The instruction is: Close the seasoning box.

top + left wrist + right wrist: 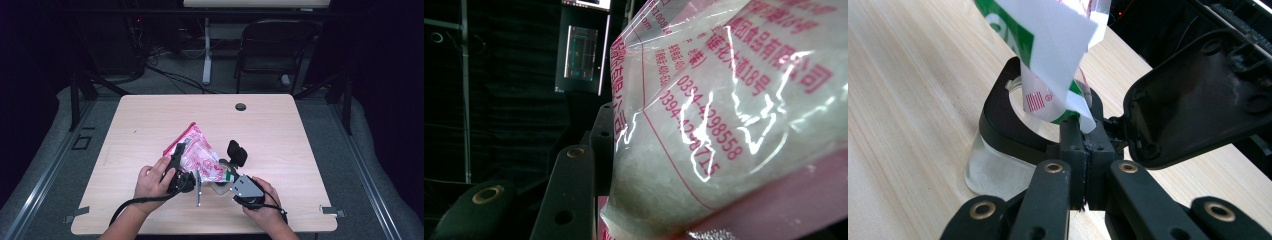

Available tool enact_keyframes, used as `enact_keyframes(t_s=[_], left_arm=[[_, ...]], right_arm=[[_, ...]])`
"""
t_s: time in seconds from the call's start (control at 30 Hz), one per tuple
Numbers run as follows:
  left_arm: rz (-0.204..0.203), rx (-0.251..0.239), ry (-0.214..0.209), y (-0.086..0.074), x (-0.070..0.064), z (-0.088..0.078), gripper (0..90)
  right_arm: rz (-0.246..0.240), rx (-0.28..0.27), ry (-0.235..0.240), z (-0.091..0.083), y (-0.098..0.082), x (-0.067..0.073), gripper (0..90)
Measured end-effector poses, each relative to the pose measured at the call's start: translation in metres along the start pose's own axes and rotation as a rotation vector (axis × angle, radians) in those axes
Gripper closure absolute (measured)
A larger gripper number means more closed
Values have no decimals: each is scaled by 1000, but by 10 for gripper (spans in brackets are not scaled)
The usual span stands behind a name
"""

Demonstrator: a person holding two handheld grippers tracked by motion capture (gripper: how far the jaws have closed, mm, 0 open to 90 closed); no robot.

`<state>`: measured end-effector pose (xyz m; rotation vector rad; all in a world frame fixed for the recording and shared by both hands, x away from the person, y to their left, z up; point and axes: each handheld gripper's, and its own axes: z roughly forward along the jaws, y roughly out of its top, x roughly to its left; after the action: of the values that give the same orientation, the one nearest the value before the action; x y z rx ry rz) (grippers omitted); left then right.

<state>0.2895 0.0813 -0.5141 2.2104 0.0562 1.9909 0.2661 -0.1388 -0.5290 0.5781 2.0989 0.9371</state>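
Crinkly clear plastic printed in pink and red is what you're handling: the bag (196,150) sits at the centre of the high view, lifted off the wooden surface (280,130) at a slant, its pink sealed edge toward upper left. In the left gripper view the film presses right against the black jaws at lower left, so your left tool (176,159) appears clamped on the bag's side. The film is thin and glossy, likely slippery, and the pale contents look soft and loose, so expect the load to sag and shift.

Your right tool (1083,150) has its jaws pinched together on a white-and-green paper tab (1048,55) at the upper middle of the right gripper view. That tab is flimsy and may tear if you pull hard. Just behind the jaws stands a clear container with a black ring (998,135) on the surface, low left of centre. Take the bag by its sealed edge, where the film is doubled and stiffest.
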Motion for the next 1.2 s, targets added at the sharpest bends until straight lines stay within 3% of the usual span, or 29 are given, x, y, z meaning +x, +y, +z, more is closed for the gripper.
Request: enact_keyframes(t_s=[1.2], left_arm=[[9, -4, 1, 2, 3, -1, 642]], right_arm=[[0, -1, -2, 1, -1, -1, 897]])
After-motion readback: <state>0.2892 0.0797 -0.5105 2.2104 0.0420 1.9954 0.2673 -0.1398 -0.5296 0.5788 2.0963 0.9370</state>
